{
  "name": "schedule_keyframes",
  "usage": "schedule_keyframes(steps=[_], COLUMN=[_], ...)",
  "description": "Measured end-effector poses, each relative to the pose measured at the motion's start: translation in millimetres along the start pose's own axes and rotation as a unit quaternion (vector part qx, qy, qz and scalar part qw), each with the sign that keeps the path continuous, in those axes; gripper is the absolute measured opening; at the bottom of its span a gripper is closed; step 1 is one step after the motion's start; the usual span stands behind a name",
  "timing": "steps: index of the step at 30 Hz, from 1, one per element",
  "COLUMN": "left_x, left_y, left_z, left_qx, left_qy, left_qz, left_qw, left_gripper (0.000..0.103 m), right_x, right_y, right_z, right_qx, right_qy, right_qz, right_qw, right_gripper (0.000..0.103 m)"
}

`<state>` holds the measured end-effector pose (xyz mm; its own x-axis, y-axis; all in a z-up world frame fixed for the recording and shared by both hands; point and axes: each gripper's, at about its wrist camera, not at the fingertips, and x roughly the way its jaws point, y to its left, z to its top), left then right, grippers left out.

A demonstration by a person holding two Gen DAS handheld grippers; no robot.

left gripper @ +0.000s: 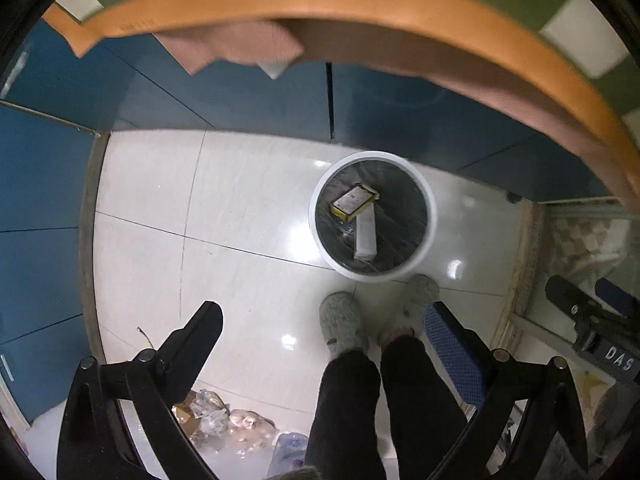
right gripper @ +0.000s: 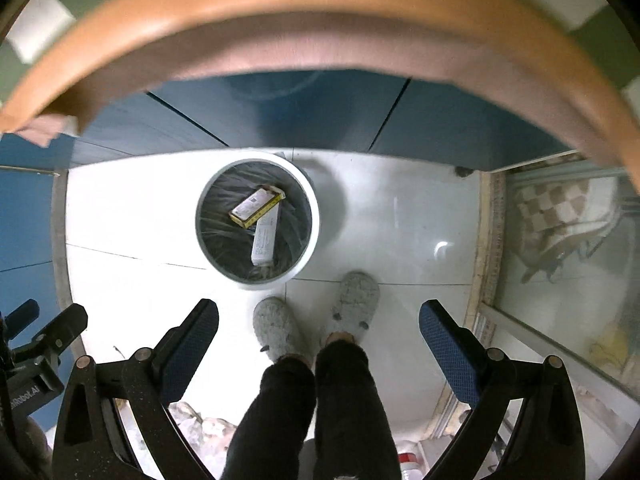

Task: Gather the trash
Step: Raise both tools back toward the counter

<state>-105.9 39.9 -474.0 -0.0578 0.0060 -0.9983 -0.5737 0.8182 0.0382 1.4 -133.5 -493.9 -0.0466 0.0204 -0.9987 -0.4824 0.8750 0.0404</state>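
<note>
Two fisheye views look straight down past a curved orange-brown counter edge (left gripper: 360, 8) to a glossy white tiled floor (left gripper: 240, 208). The left hand-held gripper (left gripper: 328, 332) has its two black fingers spread wide with nothing between them; the right hand-held gripper (right gripper: 320, 328) is likewise wide open and empty, its blue textured pads facing each other across bare air. Far below and ahead of both fingertips stands a round white trash bin (left gripper: 320, 184) lined with a dark bag, set against blue cabinet doors (left gripper: 248, 96). Inside it lie a yellow-edged box (left gripper: 354, 202) resting across a long white box (left gripper: 366, 236). Between the bin and the grippers, a person's feet in grey fuzzy slippers (left gripper: 344, 320) and dark trousers are planted on the tiles. Behind the left gripper, near the bottom of its view, a heap of crumpled clear plastic bags and cardboard (left gripper: 216, 416) sits on the floor. The boxes appear to be dropped already, so the step in hand is judged to be fetching more trash. To do it well, each gripper should be kept open, lowered squarely over one piece, closed on a firm part rather than loose film, then carried directly above the bin's mouth before release.
</note>
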Motion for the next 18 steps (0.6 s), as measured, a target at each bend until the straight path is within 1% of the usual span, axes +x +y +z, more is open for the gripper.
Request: schedule_keyframes(steps=[2, 6, 11, 13, 16, 18], left_x=[-20.8, -67.1, -117.0, -138.9, -161.3, -177.1], left_y=[-1.2, 1.9, 8.3, 12.3, 16.6, 22.0], left_z=[-7.5, -24.2, -41.2, -48.3, -55.8, -57.0], left_qx=[0.008, 0.028, 0.041, 0.042, 0.036, 0.034], left_qy=[-0.003, -0.012, -0.028, -0.037, -0.043, -0.050], left_qz=[-0.004, -0.008, -0.013, -0.017, -0.027, -0.025], left_qw=[1.0000, 0.9995, 0.9987, 0.9983, 0.9980, 0.9979], left_gripper=[0.103, 0.103, 0.103, 0.103, 0.103, 0.103], right_x=[-35.8, -94.4, -169.9, -191.2, -224.4, -239.0], right_y=[-0.2, 7.4, 13.2, 13.4, 14.7, 16.9], right_z=[-8.2, -27.1, -55.7, -64.5, -78.1, -82.7], right_qx=[-0.003, -0.007, -0.012, -0.009, -0.008, -0.005], right_qy=[-0.011, -0.024, -0.043, -0.047, -0.056, -0.062], right_qz=[-0.001, 0.006, 0.010, 0.015, 0.020, 0.031], right_qw=[1.000, 1.000, 0.999, 0.999, 0.998, 0.998], right_gripper=[0.101, 0.101, 0.101, 0.101, 0.101, 0.101])
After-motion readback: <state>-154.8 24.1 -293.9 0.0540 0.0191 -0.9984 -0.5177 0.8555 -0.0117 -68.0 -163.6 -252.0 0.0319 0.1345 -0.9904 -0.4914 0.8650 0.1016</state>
